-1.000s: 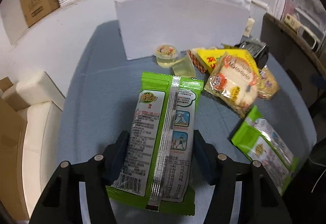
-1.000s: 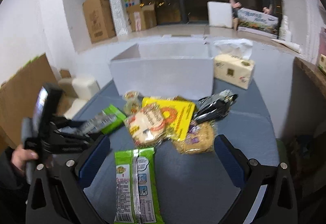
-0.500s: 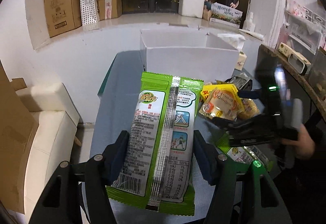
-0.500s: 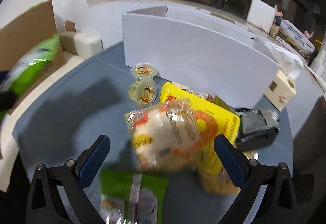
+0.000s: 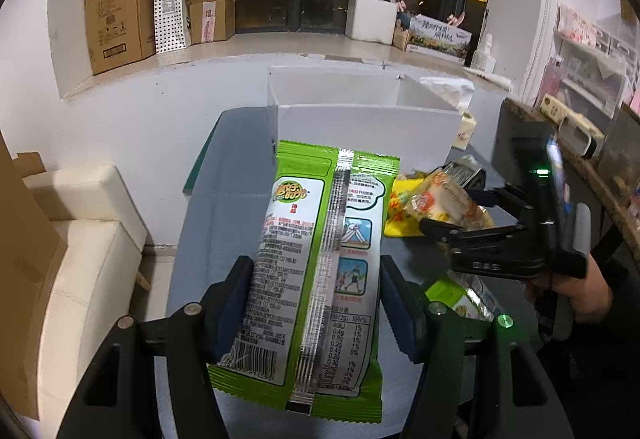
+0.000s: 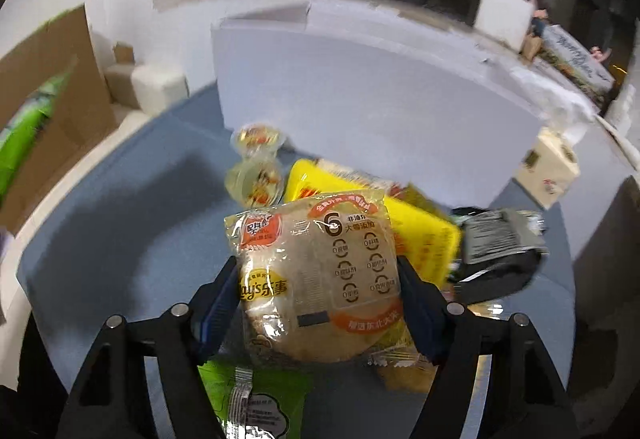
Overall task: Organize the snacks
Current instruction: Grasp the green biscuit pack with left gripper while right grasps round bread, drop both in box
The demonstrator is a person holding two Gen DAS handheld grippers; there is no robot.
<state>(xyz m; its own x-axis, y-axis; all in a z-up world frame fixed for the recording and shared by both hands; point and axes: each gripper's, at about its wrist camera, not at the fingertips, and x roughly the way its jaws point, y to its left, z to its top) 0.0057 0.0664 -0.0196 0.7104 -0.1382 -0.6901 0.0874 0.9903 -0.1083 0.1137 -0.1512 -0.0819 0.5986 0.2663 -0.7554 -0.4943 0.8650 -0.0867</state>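
Carrying snacks boxward: my left gripper [image 5: 316, 303] pinches the green packet [image 5: 320, 259], my right gripper [image 6: 318, 303] clamps the rice-cracker bag [image 6: 316, 271]; next, release both over the white box [image 5: 364, 123] at twelve o'clock.

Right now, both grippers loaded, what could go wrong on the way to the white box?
1. The left gripper pinches the green snack pack at its lower half; the long upper part could flop against the white box wall.
2. The right gripper squeezes a soft rice-cake bag; contents may crack.
3. The grippers are close together; they might collide.
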